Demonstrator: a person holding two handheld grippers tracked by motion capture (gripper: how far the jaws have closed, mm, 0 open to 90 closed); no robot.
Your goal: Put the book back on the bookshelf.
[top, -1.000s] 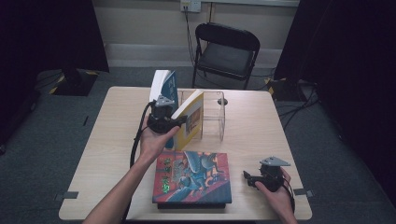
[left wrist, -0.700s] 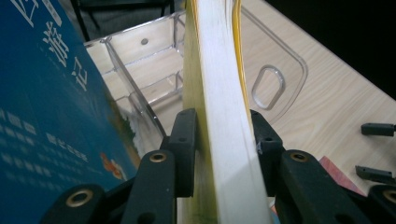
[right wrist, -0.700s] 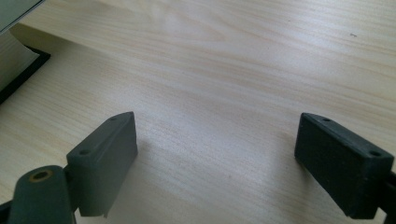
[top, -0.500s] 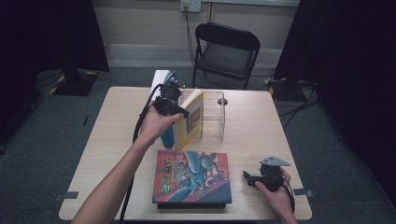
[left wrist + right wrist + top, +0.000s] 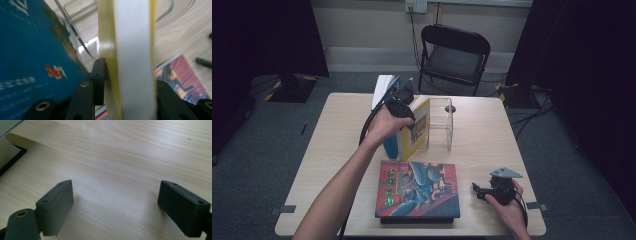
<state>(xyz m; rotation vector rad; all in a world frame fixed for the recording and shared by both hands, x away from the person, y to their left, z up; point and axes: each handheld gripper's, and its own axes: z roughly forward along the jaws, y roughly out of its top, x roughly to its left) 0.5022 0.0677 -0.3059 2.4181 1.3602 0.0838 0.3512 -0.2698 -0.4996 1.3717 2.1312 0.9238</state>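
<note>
My left gripper (image 5: 403,111) is shut on a thick yellow-covered book (image 5: 420,127) that stands on edge next to a clear acrylic book stand (image 5: 443,125). In the left gripper view the black jaws clamp the yellow book (image 5: 132,50) across its covers and white page block, the left gripper (image 5: 130,75) holding it low down. A blue book (image 5: 27,57) leans just to its left, and its blue cover (image 5: 390,146) also shows in the high view. My right gripper (image 5: 480,192) rests on the table at the front right, open, and the right gripper (image 5: 115,202) has bare wood between its jaws.
A large colourful book (image 5: 419,190) lies flat on a dark one at the table's front edge. A black folding chair (image 5: 454,55) stands behind the table (image 5: 482,135). The left gripper's cable (image 5: 364,131) loops beside the standing books.
My left hand has moved toward the far side of the table and slightly up, carrying the yellow book closer to the clear stand. The right gripper has stayed put.
</note>
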